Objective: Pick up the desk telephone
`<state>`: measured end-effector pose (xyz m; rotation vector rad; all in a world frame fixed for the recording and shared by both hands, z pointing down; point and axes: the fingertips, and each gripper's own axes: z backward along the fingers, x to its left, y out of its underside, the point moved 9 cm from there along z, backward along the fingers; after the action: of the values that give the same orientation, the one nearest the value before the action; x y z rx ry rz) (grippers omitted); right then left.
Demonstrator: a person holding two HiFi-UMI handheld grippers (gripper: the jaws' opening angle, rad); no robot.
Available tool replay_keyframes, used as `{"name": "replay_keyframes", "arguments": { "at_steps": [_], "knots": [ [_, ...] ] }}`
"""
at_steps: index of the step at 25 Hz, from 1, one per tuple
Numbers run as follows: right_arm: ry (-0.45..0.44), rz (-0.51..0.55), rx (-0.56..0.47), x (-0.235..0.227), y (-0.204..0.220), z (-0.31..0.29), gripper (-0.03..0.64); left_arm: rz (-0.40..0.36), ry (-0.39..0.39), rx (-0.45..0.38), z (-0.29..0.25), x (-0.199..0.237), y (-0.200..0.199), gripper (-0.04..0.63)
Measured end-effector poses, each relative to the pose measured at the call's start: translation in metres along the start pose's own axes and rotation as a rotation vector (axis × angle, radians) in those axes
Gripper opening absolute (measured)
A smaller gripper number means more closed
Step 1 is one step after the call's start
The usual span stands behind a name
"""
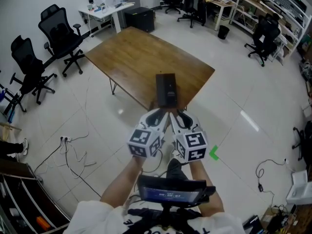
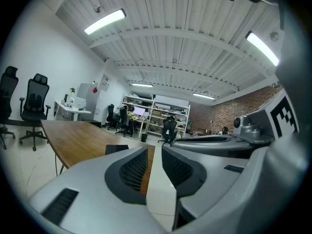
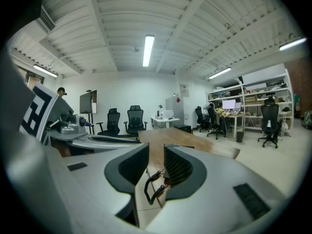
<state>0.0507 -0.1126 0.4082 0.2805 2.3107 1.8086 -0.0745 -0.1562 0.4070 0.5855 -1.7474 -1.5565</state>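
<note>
The black desk telephone [image 1: 165, 90] lies on the near corner of the wooden table [image 1: 131, 52]. Both grippers are held side by side just short of that corner, pointing at the phone. My left gripper [image 1: 158, 115] is open by a narrow gap with nothing between the jaws [image 2: 154, 155]; the phone [image 2: 117, 149] shows just left of its left jaw. My right gripper [image 1: 181, 116] is also open a little [image 3: 156, 155]. Through its gap I see the phone's black coiled cord [image 3: 155, 184] hanging below the table [image 3: 180, 138] edge, apart from the pads.
Black office chairs [image 1: 61, 33] stand left of the table, and loose cables [image 1: 73, 150] trail over the floor at the left. A green tape mark [image 1: 213, 153] sits on the floor to my right. A white desk [image 1: 105, 4] and shelving fill the far end.
</note>
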Motion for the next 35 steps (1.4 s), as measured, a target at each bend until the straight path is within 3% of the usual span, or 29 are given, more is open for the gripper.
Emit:
{"name": "replay_keyframes", "arguments": {
  "at_steps": [4,9,16,18,25,31,33,35],
  "knots": [
    [-0.005,-0.007,0.009,-0.009,0.002,-0.013,0.101,-0.001,0.001,0.023,-0.012,0.01,0.003,0.105],
    [-0.021,-0.021,0.032,-0.029,0.006,-0.031,0.15,0.002,-0.005,0.057,-0.033,0.024,0.006,0.157],
    [-0.079,-0.061,0.061,-0.058,0.014,-0.061,0.15,0.011,-0.022,0.115,-0.058,0.051,0.019,0.169],
    [-0.095,-0.079,0.075,-0.07,0.02,-0.07,0.15,0.026,-0.02,0.14,-0.064,0.061,0.027,0.207],
    [-0.157,-0.079,0.132,-0.1,0.036,-0.102,0.15,0.068,-0.039,0.186,-0.084,0.098,0.049,0.207],
    [-0.208,-0.152,0.172,-0.123,0.051,-0.125,0.15,0.135,-0.034,0.258,-0.111,0.126,0.069,0.207],
    [-0.23,-0.196,0.19,-0.129,0.058,-0.133,0.195,0.18,-0.032,0.272,-0.117,0.136,0.076,0.262],
    [-0.251,-0.239,0.202,-0.136,0.064,-0.141,0.196,0.204,-0.04,0.286,-0.122,0.144,0.085,0.267]
  ]
}}
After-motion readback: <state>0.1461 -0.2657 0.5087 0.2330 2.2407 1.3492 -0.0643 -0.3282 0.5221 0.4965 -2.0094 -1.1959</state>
